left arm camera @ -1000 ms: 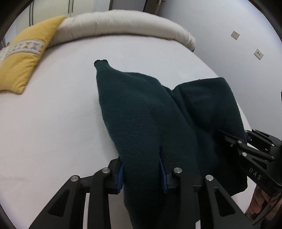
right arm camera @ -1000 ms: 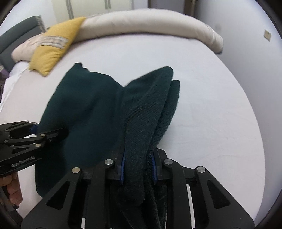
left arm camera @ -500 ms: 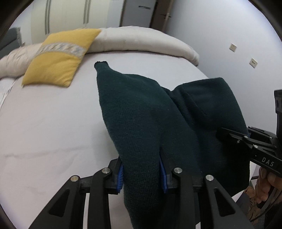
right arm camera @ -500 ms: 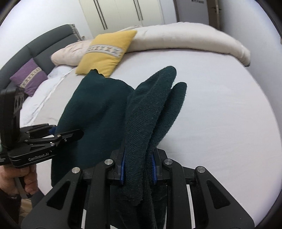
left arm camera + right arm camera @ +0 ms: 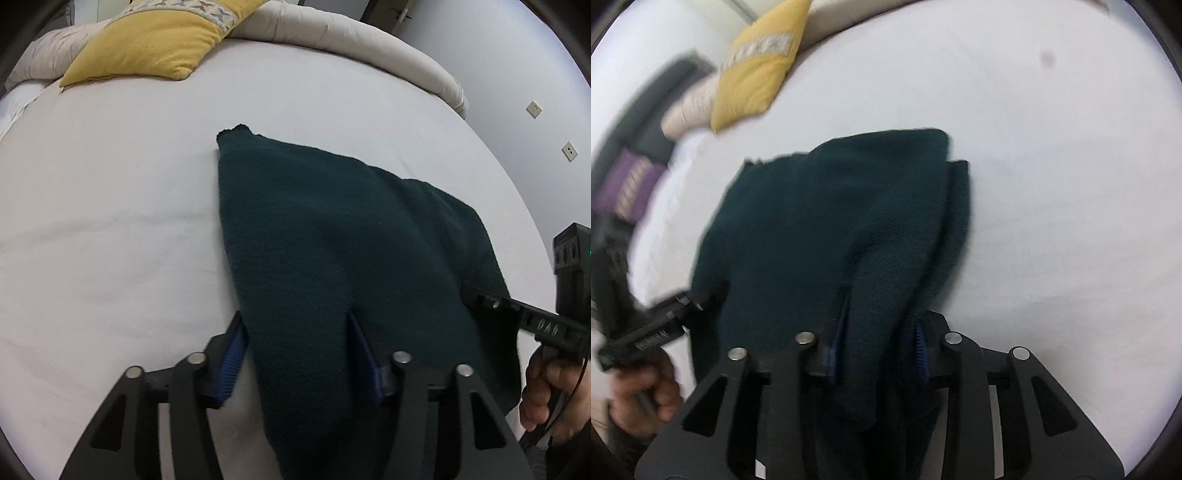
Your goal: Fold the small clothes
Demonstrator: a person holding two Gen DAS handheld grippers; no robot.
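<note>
Left gripper (image 5: 295, 354) spread now, jaws just been opening, dark green garment (image 5: 332, 240) lying loose between the blue pads (image 5: 231, 365), clear of the left one; right gripper (image 5: 879, 343) opening too, cloth bunched in the gap, grip not quite readable through the blur; garment down on the bed (image 5: 110, 240), doubled over, layered edges showing on its right side, near the bed's near edge, well short of the yellow pillow (image 5: 155, 44) at the far edge; one fold looking laid; probably left to do: letting go fully, smoothing, maybe a further fold.
</note>
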